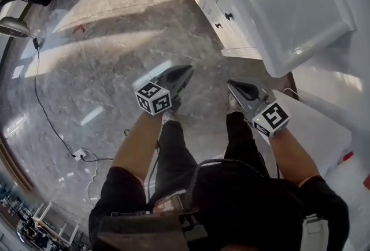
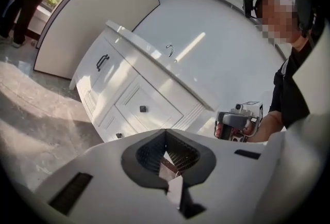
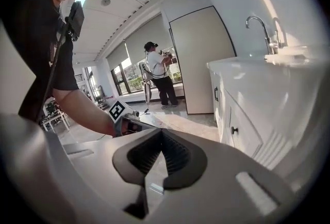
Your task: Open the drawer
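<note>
The floor (image 1: 115, 53) is polished grey stone tile, veined like marble and glossy enough to throw back the sunlight. The cabinet (image 2: 111, 83) and its drawer (image 2: 157, 107) front are smooth white painted panels with a soft satin sheen. The knob (image 2: 143, 109) and handle (image 2: 102, 62) look dark and matt (metal or plastic, I cannot tell). The counter (image 3: 247, 63) top is glossy white, and the faucet (image 3: 257, 17) is bright chrome. The left gripper (image 2: 166, 138) and right gripper (image 3: 162, 138) have matt white plastic shells with dark ribbed pads (image 2: 149, 153). The marker cube (image 1: 153, 98) is matt, printed black on white
</note>
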The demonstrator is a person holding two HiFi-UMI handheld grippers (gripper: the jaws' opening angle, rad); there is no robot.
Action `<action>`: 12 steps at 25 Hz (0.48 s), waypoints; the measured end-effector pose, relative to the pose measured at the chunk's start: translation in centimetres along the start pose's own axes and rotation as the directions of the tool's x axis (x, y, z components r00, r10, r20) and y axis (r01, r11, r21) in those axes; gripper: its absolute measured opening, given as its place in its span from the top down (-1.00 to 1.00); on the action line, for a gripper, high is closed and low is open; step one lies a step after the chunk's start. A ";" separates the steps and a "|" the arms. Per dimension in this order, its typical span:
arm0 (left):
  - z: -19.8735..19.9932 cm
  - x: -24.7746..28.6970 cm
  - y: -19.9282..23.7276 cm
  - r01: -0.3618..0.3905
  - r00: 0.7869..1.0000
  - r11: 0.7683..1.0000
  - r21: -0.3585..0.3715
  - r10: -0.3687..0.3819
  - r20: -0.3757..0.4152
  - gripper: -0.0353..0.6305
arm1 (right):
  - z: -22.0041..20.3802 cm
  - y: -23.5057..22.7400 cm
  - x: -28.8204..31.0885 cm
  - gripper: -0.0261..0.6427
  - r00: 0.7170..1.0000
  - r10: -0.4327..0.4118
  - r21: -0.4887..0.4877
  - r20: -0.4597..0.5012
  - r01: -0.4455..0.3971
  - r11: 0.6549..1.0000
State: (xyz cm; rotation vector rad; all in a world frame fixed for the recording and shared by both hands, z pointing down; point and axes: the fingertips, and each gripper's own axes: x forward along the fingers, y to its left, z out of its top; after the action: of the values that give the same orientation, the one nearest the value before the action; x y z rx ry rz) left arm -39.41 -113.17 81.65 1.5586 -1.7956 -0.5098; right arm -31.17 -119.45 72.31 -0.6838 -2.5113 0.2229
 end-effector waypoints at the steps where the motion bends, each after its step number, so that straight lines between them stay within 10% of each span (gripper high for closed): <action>1: -1.4 1.8 1.8 0.007 1.000 1.000 -0.013 -0.007 -0.003 0.89 | -1.9 -1.1 0.7 0.92 1.000 -0.018 0.008 0.011 0.018 1.000; 7: -8.2 10.5 10.8 0.029 0.999 0.988 -0.150 -0.024 0.035 0.89 | -13.4 -7.0 3.5 0.92 0.996 -0.087 0.046 0.004 0.087 0.995; 12: -11.4 16.9 16.5 0.068 0.998 0.989 -0.130 -0.067 0.010 0.84 | -18.9 -9.1 5.5 0.92 0.997 -0.076 0.017 -0.013 0.076 0.997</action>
State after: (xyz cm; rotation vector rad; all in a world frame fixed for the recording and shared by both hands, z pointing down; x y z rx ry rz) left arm -43.29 -124.57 104.94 1.5325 -1.6831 -0.6513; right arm -29.14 -124.09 93.37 -0.5796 -2.5147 0.2123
